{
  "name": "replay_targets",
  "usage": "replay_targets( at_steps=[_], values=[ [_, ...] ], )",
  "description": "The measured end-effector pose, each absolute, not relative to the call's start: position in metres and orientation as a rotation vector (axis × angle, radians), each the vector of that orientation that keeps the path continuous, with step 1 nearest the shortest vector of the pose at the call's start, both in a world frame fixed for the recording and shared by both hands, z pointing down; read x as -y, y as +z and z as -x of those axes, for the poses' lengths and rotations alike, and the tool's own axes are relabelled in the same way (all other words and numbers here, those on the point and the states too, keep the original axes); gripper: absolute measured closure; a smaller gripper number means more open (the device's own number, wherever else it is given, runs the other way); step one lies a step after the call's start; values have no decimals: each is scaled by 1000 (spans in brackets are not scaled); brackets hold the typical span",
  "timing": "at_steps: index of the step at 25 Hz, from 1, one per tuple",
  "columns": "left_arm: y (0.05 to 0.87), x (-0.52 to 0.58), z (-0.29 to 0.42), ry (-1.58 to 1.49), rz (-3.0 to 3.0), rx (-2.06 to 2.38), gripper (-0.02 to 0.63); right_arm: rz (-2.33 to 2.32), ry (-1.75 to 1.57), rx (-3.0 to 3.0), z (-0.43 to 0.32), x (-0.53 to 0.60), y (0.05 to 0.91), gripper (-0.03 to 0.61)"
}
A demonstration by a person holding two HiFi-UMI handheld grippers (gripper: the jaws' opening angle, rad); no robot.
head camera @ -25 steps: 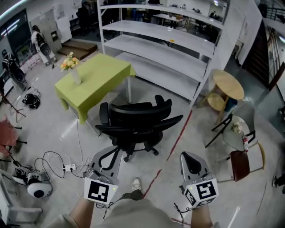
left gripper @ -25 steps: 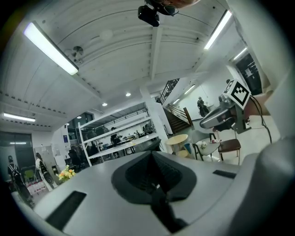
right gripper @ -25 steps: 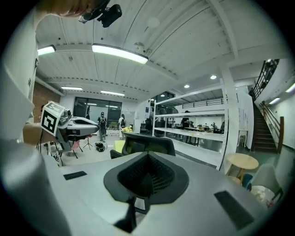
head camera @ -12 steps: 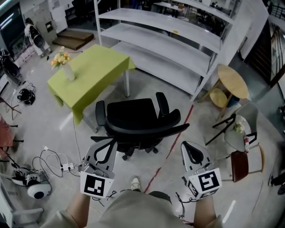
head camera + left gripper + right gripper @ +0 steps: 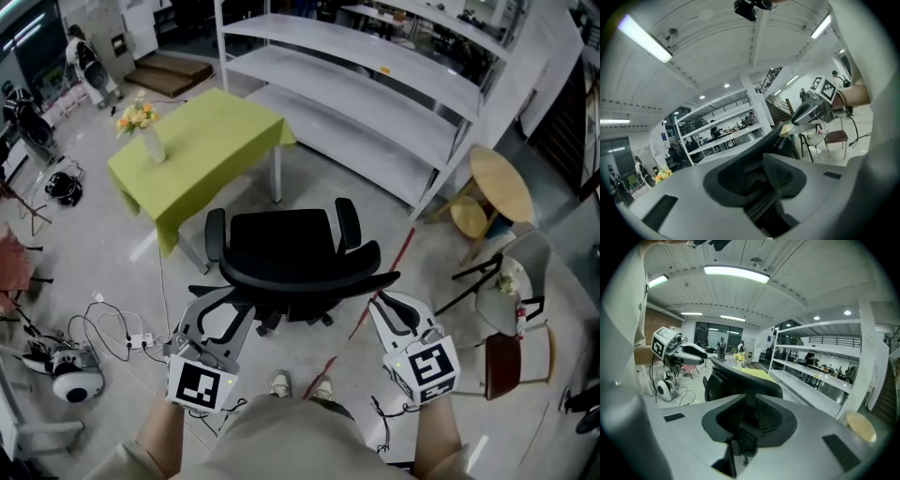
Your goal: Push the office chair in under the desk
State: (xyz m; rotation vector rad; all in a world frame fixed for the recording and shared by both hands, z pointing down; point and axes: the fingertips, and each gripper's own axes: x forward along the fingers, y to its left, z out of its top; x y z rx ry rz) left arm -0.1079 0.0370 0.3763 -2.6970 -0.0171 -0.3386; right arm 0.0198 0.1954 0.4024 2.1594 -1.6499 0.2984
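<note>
Down below, left gripper (image 5: 223, 307) and right gripper (image 5: 389, 305) level with the chair (image 5: 291, 258) backrest, one near each end; contact hard to judge. Both pairs of jaws slightly apart and opening, nothing pinched, only chair mesh visible through each gap. Chair just short of green desk (image 5: 202, 150), seat not under it. On desk, vase (image 5: 153, 145) holding flowers (image 5: 138, 115). Only from head view: floor cables (image 5: 112, 323). Only from gripper views: ceiling lights (image 5: 736, 272).
</note>
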Motion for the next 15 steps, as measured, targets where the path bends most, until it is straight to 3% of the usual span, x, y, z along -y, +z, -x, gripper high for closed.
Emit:
replay_targets(
  at_steps=[6,15],
  values=[
    [427,-42,103,-631,2573,94,354,-1869,348,1711,-29,-187,439,423],
    [504,-24,100,-971,2322,212,242,-1646,428,1794,-40,-166,479,356]
  ],
)
